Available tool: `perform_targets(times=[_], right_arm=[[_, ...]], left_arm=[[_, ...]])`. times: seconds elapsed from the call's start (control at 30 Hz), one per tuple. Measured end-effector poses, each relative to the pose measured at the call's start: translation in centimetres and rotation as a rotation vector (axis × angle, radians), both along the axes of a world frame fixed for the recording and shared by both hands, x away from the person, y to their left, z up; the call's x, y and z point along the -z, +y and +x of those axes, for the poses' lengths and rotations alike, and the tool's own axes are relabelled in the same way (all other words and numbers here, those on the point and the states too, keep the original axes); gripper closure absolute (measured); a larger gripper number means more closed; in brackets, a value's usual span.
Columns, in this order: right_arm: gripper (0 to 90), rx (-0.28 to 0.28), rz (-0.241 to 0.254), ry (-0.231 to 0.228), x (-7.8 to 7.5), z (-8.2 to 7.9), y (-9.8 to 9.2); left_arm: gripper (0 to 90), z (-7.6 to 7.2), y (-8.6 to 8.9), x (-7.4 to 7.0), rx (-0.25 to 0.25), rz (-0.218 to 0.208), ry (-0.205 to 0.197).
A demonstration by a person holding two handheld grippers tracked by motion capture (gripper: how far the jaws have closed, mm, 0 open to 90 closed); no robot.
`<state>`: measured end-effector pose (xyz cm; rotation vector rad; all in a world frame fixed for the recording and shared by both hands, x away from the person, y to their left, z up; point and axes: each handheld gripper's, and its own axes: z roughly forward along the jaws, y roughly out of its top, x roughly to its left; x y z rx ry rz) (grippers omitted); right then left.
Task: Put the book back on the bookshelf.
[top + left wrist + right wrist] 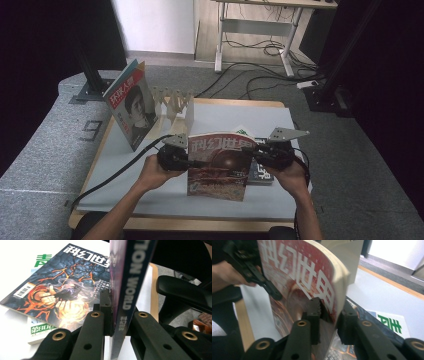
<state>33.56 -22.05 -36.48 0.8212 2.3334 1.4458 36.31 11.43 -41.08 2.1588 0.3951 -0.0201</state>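
Magazine held upright between my two grippers, one on each side edge.

From the high view, my left gripper bites the red cover's left edge and my right gripper the right edge, above the white table; a dark magazine lies flat just under my right hand, and a portrait magazine leans well off beyond my left; along my left gripper, both jaws are pinched tight on the spine, the dark magazine flat beyond to the left; along my right gripper, the jaws clasp the curved page edge of the magazine, pads against it, my other gripper gripping the far edge.
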Motion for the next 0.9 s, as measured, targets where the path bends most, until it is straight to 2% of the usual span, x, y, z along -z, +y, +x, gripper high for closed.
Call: perform_targets(times=[0.17,0.3,0.43,0.63,0.8,0.9], right_arm=[[65.3,0.014,-0.023,-0.008,0.5,0.1,0.2],[58.4,0.03,-0.063,-0.021,0.7,0.1,0.2],[50.5,0.05,-0.068,-0.021,1.0,0.1,-0.2],[40.1,0.107,-0.071,0.009,1.8,0.4,-1.1],[30.2,0.158,-0.065,0.04,2.9,0.8,-2.2],[26.3,0.192,-0.081,0.061,3.7,1.0,-2.8]], left_arm=[[84.2,-0.4,0.3,-0.4,-0.005,0.002,-0.01],[84.3,-0.5,0.6,-0.8,-0.018,0.005,-0.013],[84.3,-0.6,1.0,-1.2,-0.033,0.008,-0.012],[84.4,-0.9,2.0,-2.2,-0.064,0.004,-0.02],[84.4,-1.0,3.6,-3.1,-0.107,-0.017,-0.025],[84.4,-1.0,4.5,-3.6,-0.141,-0.022,-0.034]])
